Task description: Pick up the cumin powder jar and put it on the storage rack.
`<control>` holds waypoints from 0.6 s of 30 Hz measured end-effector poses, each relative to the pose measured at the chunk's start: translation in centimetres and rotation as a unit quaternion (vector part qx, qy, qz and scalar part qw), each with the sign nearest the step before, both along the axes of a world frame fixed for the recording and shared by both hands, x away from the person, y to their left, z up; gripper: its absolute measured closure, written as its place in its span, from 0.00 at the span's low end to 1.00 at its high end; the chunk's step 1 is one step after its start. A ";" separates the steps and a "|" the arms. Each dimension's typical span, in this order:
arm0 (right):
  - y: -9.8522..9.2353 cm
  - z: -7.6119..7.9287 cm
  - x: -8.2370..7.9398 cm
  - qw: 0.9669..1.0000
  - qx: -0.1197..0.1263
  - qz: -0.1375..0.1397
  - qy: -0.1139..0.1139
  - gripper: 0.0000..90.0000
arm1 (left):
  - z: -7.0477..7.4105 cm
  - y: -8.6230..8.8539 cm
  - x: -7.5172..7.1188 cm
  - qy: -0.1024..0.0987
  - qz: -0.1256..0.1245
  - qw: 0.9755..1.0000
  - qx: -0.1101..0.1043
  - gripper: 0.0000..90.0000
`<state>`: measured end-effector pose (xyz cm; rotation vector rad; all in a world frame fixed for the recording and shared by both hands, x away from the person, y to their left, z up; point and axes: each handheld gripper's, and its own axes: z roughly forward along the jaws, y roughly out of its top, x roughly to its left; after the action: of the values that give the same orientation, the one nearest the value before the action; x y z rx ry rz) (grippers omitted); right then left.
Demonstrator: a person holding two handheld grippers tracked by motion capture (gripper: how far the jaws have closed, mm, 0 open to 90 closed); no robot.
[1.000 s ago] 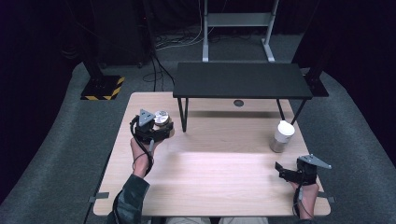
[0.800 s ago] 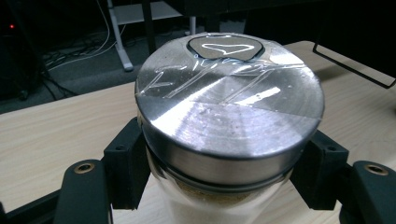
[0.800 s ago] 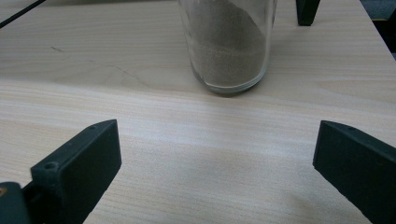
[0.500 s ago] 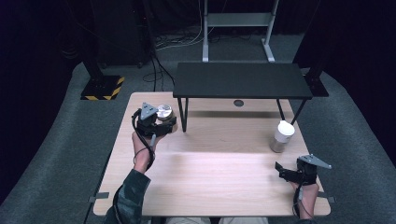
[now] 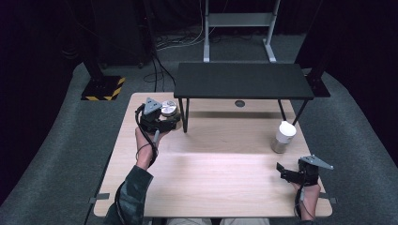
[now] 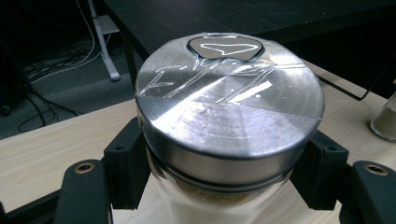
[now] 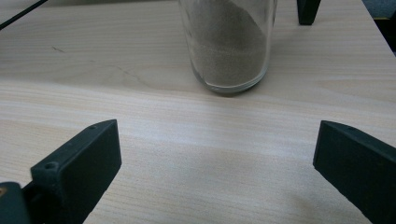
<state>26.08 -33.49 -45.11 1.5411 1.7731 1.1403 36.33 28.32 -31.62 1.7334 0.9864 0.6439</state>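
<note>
Steel-lidded jar (image 6: 229,121) clamped in left gripper (image 5: 162,123); right gripper (image 7: 217,172) jaws wide, glass jar (image 7: 228,44) ahead.

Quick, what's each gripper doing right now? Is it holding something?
Left gripper: closed on a jar with a shiny metal lid.
Right gripper: jaws wide open, holding nothing; a glass jar of powder stands ahead.

Your left gripper (image 6: 224,186) is black and grips a clear glass jar (image 6: 219,196) with a brushed silver lid (image 6: 229,107). Your right gripper (image 7: 215,172) has matt black jaws. The second jar (image 5: 283,138) is clear, white-capped, with grey-brown powder. The table (image 5: 220,183) shows pale wood grain; the shelf (image 5: 241,80) is black; a yellow-and-black striped base (image 5: 103,88) stands on grey carpet.
</note>
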 end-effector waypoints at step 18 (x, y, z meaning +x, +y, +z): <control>0.0 0.0 0.1 1.000 -0.001 0.001 0.002 0.00 | 2.7 -0.5 1.0 -0.002 -0.015 1.000 0.000 0.34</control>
<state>26.14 -33.48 -45.06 1.5416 1.7783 1.1377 37.35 27.83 -28.96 1.7421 0.9552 0.6280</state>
